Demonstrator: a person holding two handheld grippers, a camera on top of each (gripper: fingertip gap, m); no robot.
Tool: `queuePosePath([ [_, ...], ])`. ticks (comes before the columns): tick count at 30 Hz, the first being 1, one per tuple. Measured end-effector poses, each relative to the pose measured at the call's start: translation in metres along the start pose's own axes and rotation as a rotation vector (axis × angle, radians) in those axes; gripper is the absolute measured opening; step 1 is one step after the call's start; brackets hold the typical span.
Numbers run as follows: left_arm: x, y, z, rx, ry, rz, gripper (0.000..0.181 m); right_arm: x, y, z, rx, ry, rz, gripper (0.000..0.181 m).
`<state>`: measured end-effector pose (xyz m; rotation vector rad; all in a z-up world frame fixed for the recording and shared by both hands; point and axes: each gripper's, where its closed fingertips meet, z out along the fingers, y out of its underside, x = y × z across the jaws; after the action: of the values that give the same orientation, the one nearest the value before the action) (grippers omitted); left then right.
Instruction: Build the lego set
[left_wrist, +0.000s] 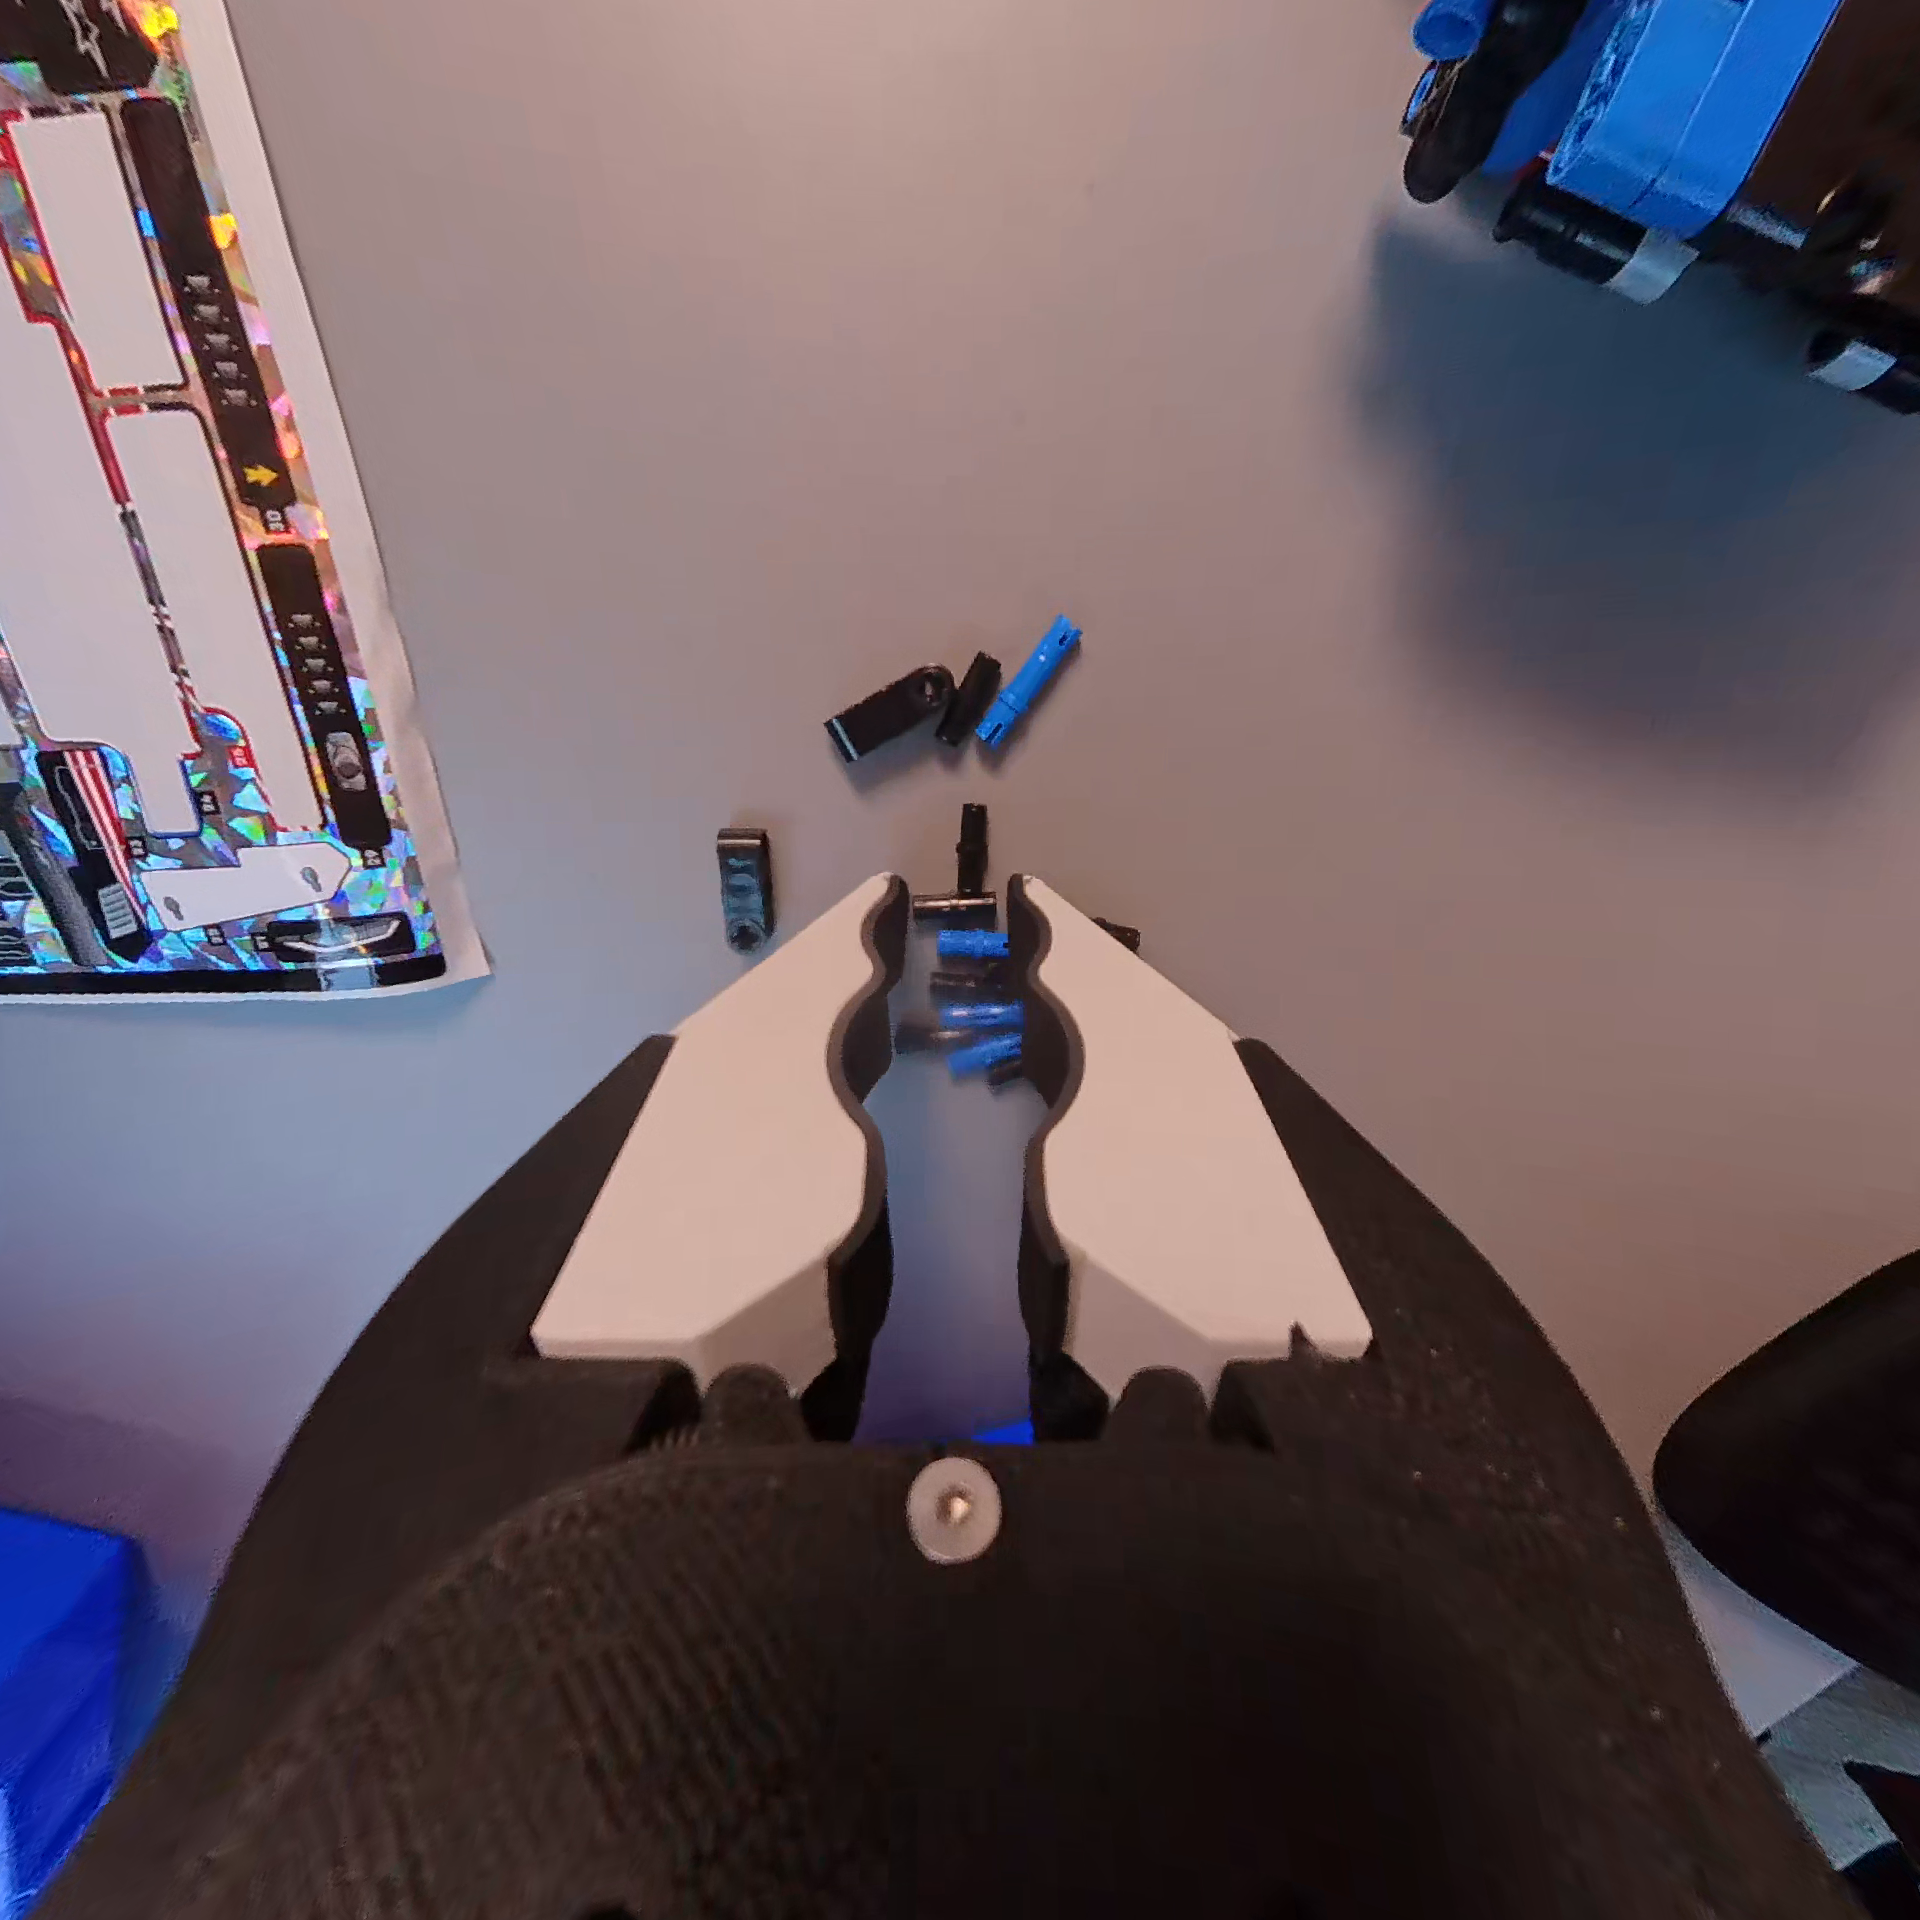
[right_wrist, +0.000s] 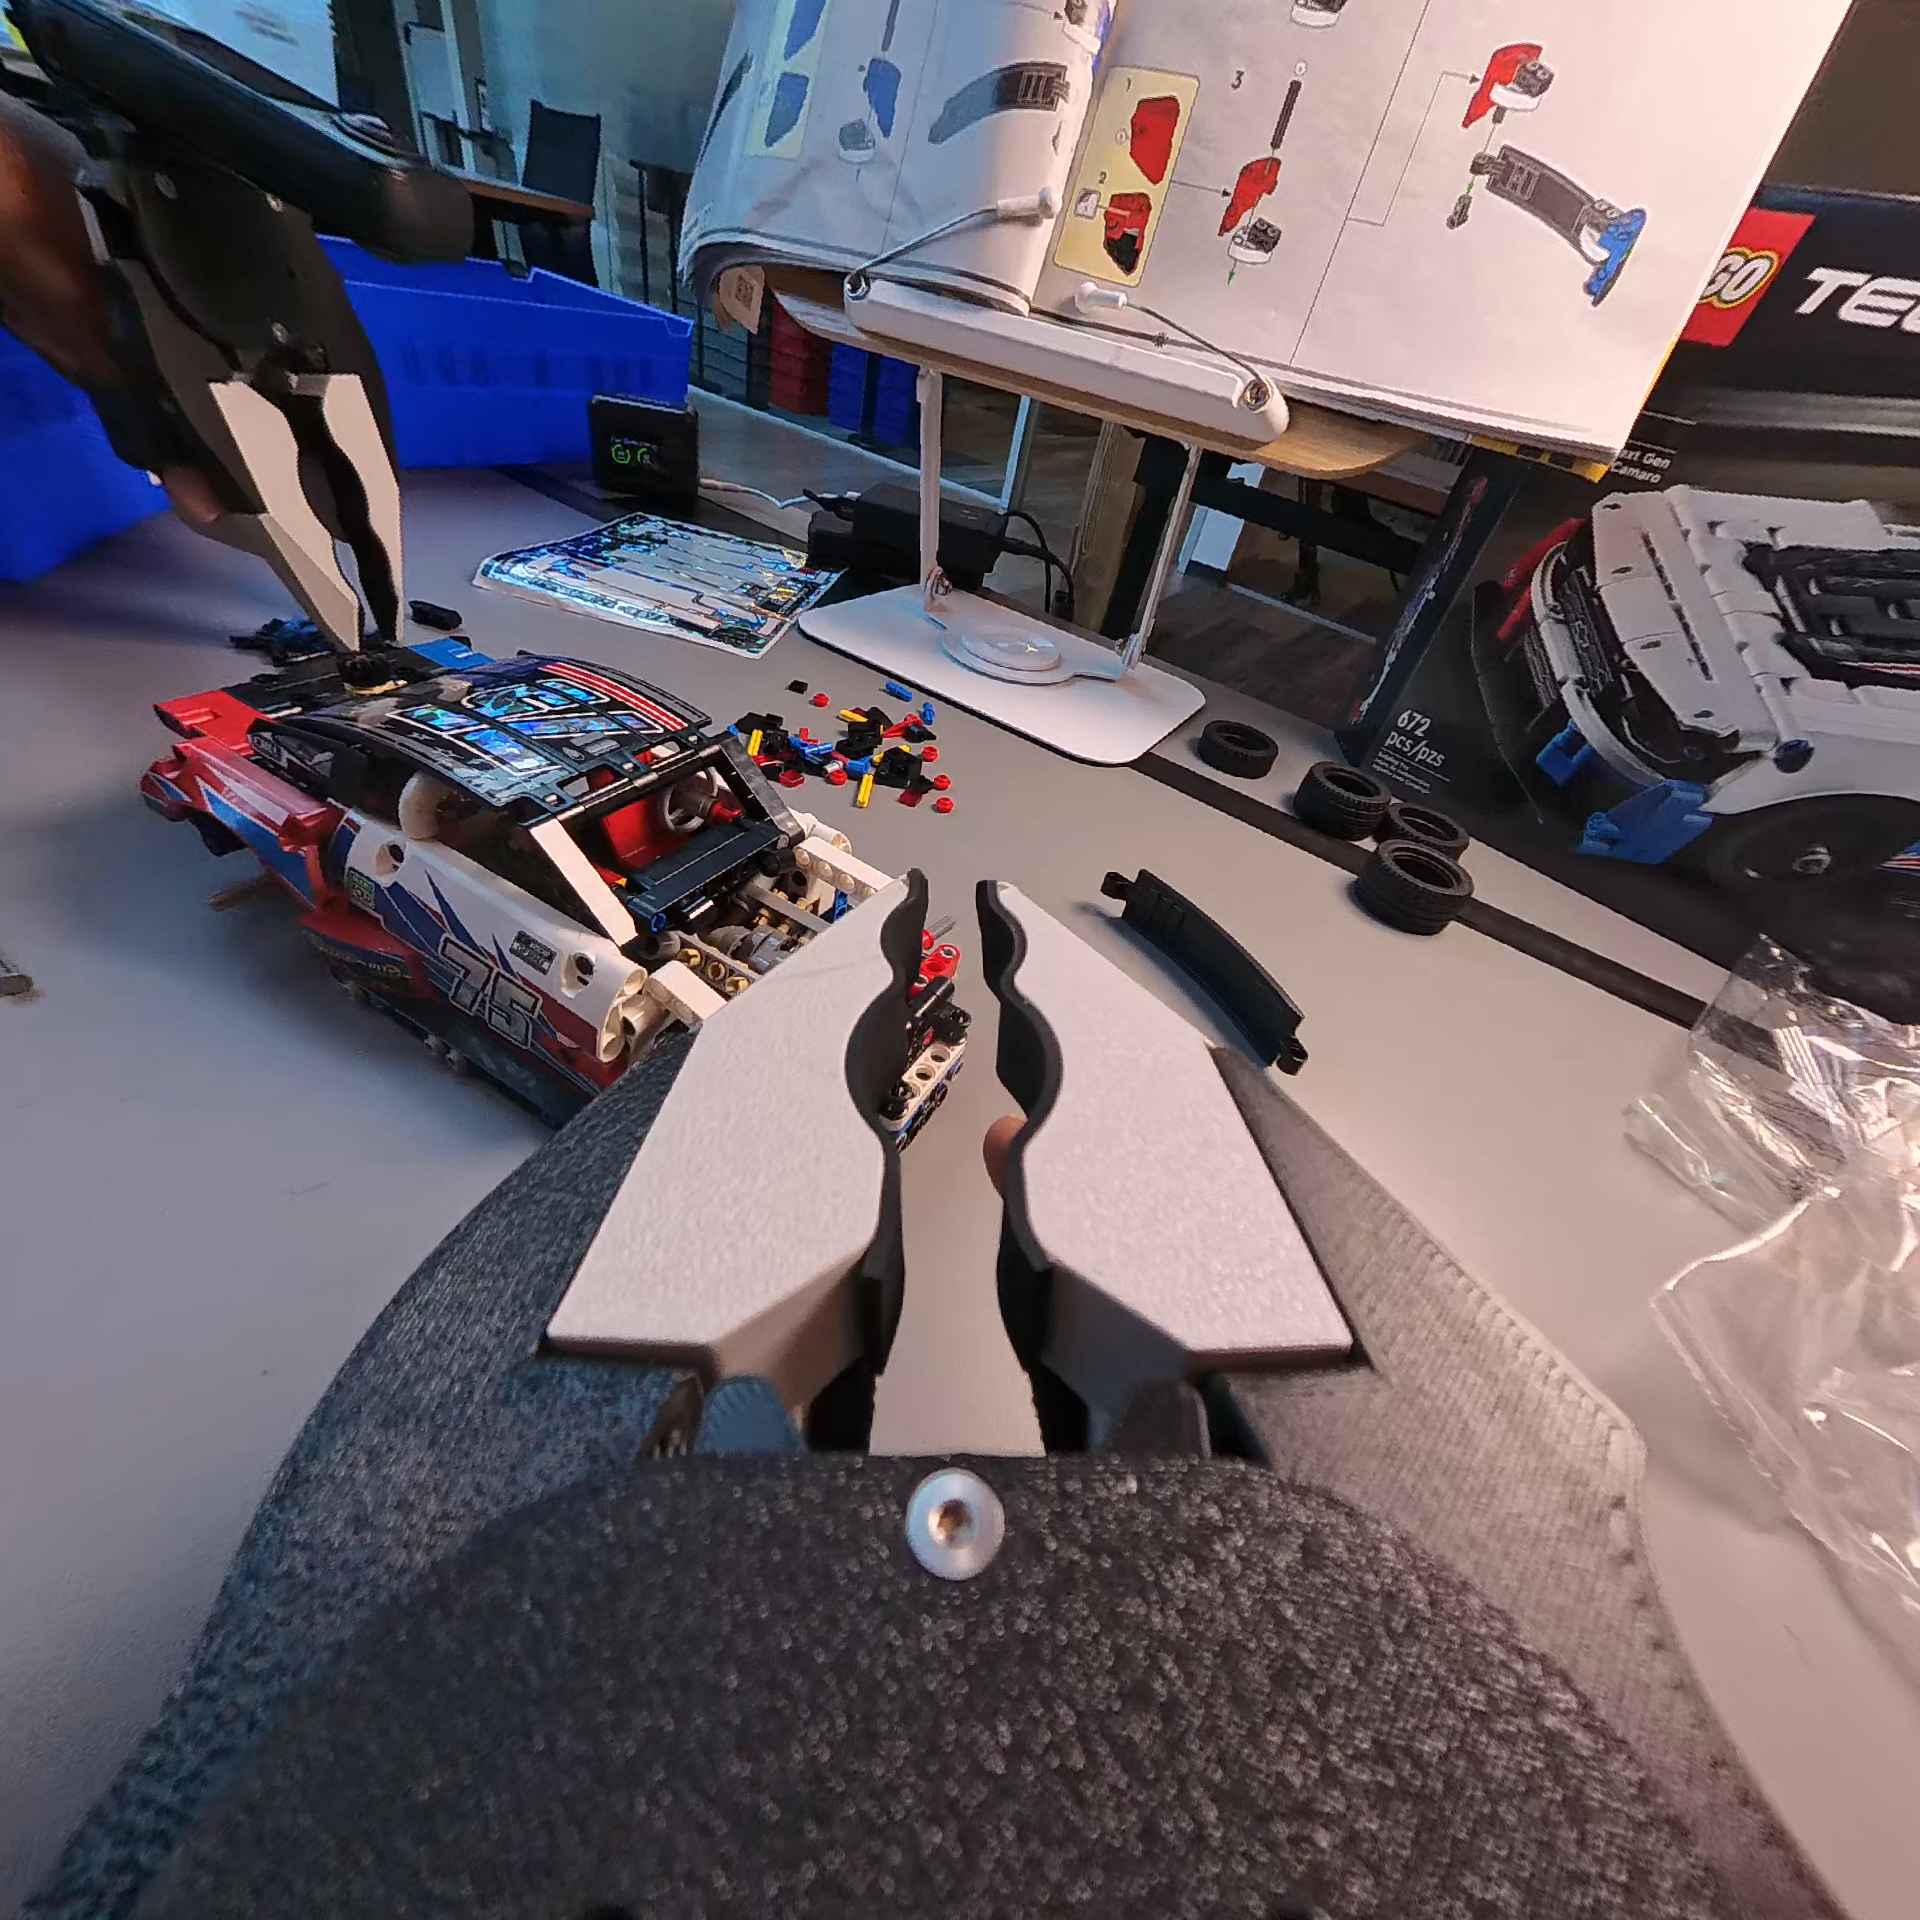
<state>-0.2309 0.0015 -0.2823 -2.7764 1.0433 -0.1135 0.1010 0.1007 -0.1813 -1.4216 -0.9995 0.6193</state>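
My left gripper (left_wrist: 954, 891) points down at the grey table, open with a narrow gap and holding nothing. Several small blue and black pins (left_wrist: 971, 1003) lie on the table between its fingers. A black T-shaped piece (left_wrist: 961, 902) lies just off the tips. A long blue pin (left_wrist: 1029, 681) and two black pieces (left_wrist: 894, 712) lie farther out. The partly built race car (right_wrist: 499, 831) stands left of centre in the right wrist view. My right gripper (right_wrist: 951, 891) is open with a narrow gap, empty, at the car's bare front end (right_wrist: 930, 1049). The left gripper (right_wrist: 353, 623) also shows behind the car.
A holographic sticker sheet (left_wrist: 156, 571) lies left. A short black beam (left_wrist: 745, 888) lies beside the left finger. A loose parts pile (right_wrist: 852, 753), several tyres (right_wrist: 1392, 842), a black curved panel (right_wrist: 1210, 961), the booklet stand (right_wrist: 997, 644), the set's box (right_wrist: 1714, 675), plastic bags (right_wrist: 1818, 1195) and a blue bin (right_wrist: 499, 353) surround the car.
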Motion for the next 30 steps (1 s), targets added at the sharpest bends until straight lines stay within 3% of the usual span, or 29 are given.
queuePosePath([
  [30,0.005,-0.016,-0.003,0.080,-0.012,0.196,0.013,0.002,-0.001,-0.002,0.004,-0.006,-0.001,0.008],
])
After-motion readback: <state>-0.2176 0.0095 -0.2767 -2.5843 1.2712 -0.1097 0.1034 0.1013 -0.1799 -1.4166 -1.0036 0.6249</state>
